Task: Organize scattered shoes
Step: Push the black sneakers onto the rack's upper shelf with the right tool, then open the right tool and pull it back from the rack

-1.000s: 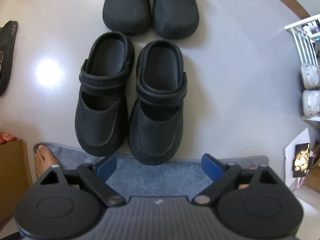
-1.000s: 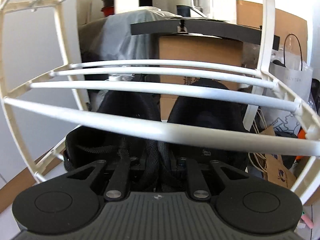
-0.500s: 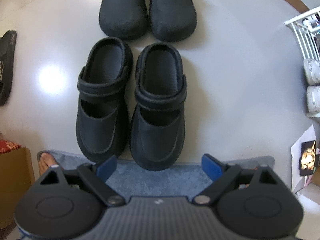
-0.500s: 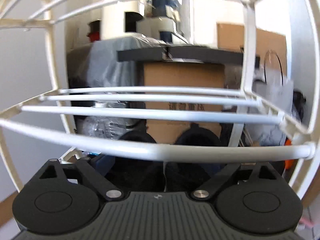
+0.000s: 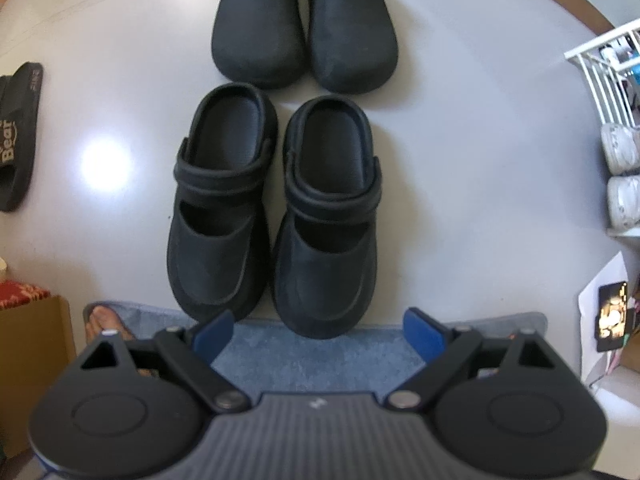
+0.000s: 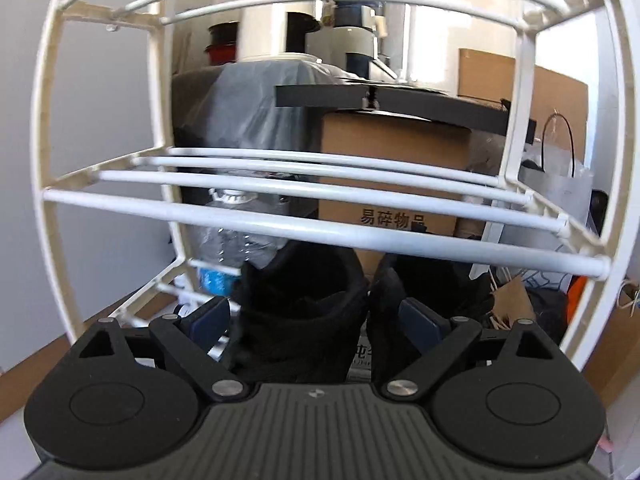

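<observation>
A pair of black strap clogs stands side by side on the grey floor, toes toward the blue mat. A second pair of black clogs sits just beyond them. My left gripper hovers open over the mat, pointing down, with nothing between its fingers. In the right wrist view a pair of black shoes rests on a lower shelf of the white wire rack. My right gripper is open in front of them, its pads off the shoes.
A black slide sandal lies at the far left. The rack at the right holds white shoes. A bare foot rests on the mat beside a cardboard box. Behind the rack are a water bottle and a box.
My right gripper went from shut on the black shoes to open and drew back from the rack, leaving the shoes on the shelf. The left gripper has stayed almost still.
</observation>
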`<state>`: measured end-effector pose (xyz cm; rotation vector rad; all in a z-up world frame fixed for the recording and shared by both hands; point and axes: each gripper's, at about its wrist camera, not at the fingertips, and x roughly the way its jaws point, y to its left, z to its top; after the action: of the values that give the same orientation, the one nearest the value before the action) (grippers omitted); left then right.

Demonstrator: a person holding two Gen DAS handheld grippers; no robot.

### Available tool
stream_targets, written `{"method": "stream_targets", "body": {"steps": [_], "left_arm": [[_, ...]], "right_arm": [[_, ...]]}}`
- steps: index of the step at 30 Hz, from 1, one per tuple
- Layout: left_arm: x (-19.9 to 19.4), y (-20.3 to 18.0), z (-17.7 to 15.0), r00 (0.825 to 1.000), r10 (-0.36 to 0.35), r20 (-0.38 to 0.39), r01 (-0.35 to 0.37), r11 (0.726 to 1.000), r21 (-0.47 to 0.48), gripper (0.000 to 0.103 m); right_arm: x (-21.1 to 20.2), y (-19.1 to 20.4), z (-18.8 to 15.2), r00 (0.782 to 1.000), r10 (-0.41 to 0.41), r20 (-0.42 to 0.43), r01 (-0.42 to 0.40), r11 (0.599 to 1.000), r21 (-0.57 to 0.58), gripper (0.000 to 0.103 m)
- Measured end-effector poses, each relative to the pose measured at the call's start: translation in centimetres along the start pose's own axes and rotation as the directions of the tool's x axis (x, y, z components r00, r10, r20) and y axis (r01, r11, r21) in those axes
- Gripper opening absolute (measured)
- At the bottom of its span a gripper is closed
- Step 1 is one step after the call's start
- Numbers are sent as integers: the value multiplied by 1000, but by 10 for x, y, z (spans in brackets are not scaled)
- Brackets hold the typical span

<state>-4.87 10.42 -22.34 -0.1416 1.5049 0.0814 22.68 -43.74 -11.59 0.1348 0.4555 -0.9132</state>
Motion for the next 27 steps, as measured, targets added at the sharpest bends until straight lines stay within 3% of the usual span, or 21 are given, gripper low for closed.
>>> {"method": "stream_targets", "body": {"steps": [4, 9, 17, 23, 27], "left_arm": [[-11, -1, -6, 1000, -2, 17, 1, 1000, 24, 93], [-22, 1, -13, 999, -11, 40, 9, 999, 35, 93], [-34, 4, -23, 998, -10, 65, 7, 999, 42, 93], [-47, -1, -36, 995, -47, 88, 41, 997, 72, 93], [-51, 1, -40, 994, -50, 98, 43, 996, 76, 93]], "right_arm": [[-17, 2, -7, 999, 16, -34, -17, 998, -58, 95], [-45, -5, -25, 990, 100, -95, -115, 979, -170, 95], [-94, -27, -19, 977, 164, -136, -183, 973, -138, 95], [-132, -41, -2, 940, 269, -208, -289, 955, -71, 95], [-169, -42, 1, 920, 320, -227, -365, 910, -196, 95]]}}
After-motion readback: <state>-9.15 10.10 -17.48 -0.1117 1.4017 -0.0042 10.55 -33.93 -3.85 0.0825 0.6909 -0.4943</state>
